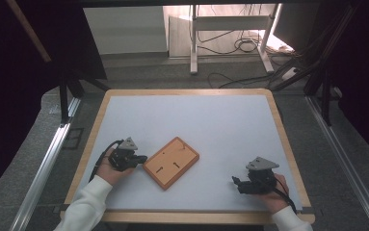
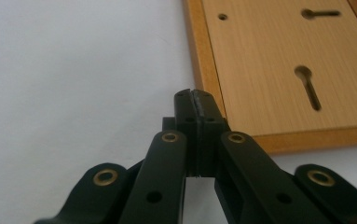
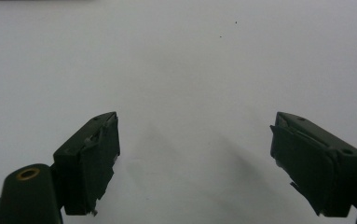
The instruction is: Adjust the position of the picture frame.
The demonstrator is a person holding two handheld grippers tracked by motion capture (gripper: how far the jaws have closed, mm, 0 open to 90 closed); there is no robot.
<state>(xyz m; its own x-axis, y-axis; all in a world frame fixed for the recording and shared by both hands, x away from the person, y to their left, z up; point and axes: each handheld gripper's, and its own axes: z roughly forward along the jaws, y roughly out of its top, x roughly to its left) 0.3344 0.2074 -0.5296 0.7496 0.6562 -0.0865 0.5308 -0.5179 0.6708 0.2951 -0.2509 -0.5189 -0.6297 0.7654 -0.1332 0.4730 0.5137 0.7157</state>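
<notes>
A rectangular wooden board [image 1: 171,162] with a raised rim and two keyhole slots lies turned at an angle on the white table top. My left gripper [image 1: 141,159] rests just off the board's left edge, shut with nothing between its jaws. In the left gripper view its closed tips [image 2: 195,96] sit right beside the board [image 2: 278,70] rim. My right gripper [image 1: 235,182] lies near the front right of the table, well apart from the board. In the right gripper view it [image 3: 195,163] stands wide open over bare white surface.
The white table [image 1: 196,120] has a wooden border all round. Beyond its far edge the floor holds a white stand [image 1: 230,33] and loose cables [image 1: 240,45]. Dark curtains and metal rails flank both sides.
</notes>
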